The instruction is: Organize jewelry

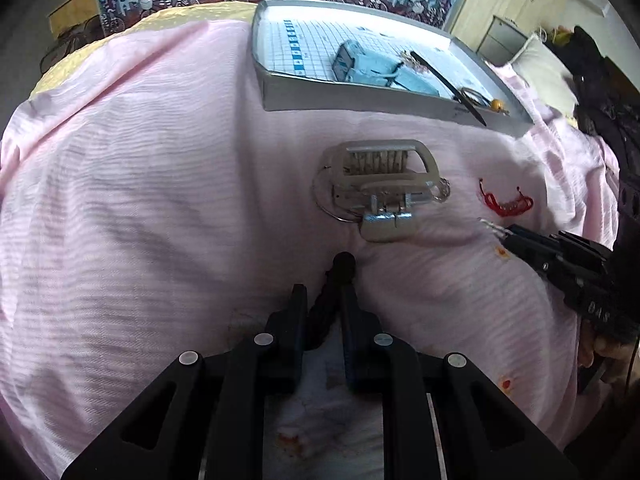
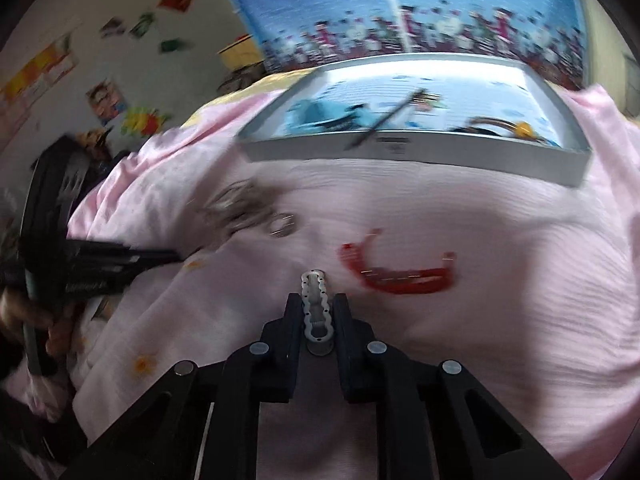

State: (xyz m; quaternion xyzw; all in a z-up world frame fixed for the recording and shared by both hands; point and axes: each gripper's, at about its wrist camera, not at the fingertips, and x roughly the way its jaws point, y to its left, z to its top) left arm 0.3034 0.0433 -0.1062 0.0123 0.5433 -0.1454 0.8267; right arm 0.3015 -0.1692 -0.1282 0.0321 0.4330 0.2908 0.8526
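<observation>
Pink bedspread — ribbed, wrinkled cloth covering the whole work surface; small orange flower prints toward the near right.

Grey tray — shallow, rectangular, at the far side of the spread, lined with a blue-and-white grid paper. It holds a pale blue hair clip, a long black hairpin laid slantwise with its tip over the near rim, and a ring with a yellow bead at the near right corner.

Silver claw hair clip — largest loose piece, on the spread just near of the tray, with a thin wire hoop partly under its left side.

Red hair clip — curved, flat on the spread right of the silver clip, apart from it, and just far-right of the right gripper's tips.

Left gripper — fingers nearly together, pinched on a black twisted hair tie whose knobbed end juts past the tips toward the silver clip. Low over the cloth, pointing away.

Right gripper — fingers clamped on a white scalloped hair clip that stands lengthwise between them, its rounded end past the tips. Level, aimed at the tray; the view is motion-blurred. A hand's fingers show behind it in the left view.
</observation>
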